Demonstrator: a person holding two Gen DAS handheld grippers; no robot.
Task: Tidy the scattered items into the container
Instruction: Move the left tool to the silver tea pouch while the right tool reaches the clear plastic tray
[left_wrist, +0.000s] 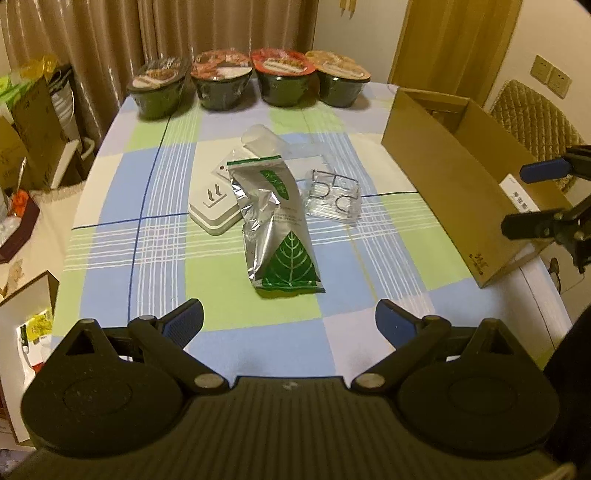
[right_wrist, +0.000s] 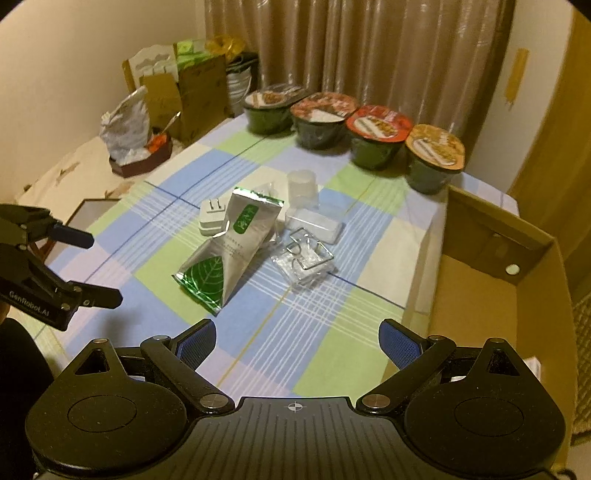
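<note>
A silver pouch (left_wrist: 275, 225) (right_wrist: 225, 258) with a green leaf print lies mid-table, partly over a white plug adapter (left_wrist: 212, 210) (right_wrist: 211, 218). Beside it sit a clear plastic block holding metal hooks (left_wrist: 332, 199) (right_wrist: 304, 264), a white bar in clear wrap (right_wrist: 314, 225) and a crumpled clear plastic piece (left_wrist: 264, 142) (right_wrist: 302, 184). An open cardboard box (left_wrist: 454, 166) (right_wrist: 517, 295) stands at the table's right edge. My left gripper (left_wrist: 290, 319) (right_wrist: 99, 269) is open, short of the pouch. My right gripper (right_wrist: 297, 341) (left_wrist: 517, 197) is open too, near the box, holding nothing.
Several sealed noodle bowls (left_wrist: 221, 83) (right_wrist: 369, 136) line the far edge of the checked tablecloth (left_wrist: 155, 258) (right_wrist: 303, 332). Curtains hang behind. Boxes and bags (left_wrist: 29, 122) (right_wrist: 184, 96) crowd the left side. A padded chair (left_wrist: 535, 114) stands behind the cardboard box.
</note>
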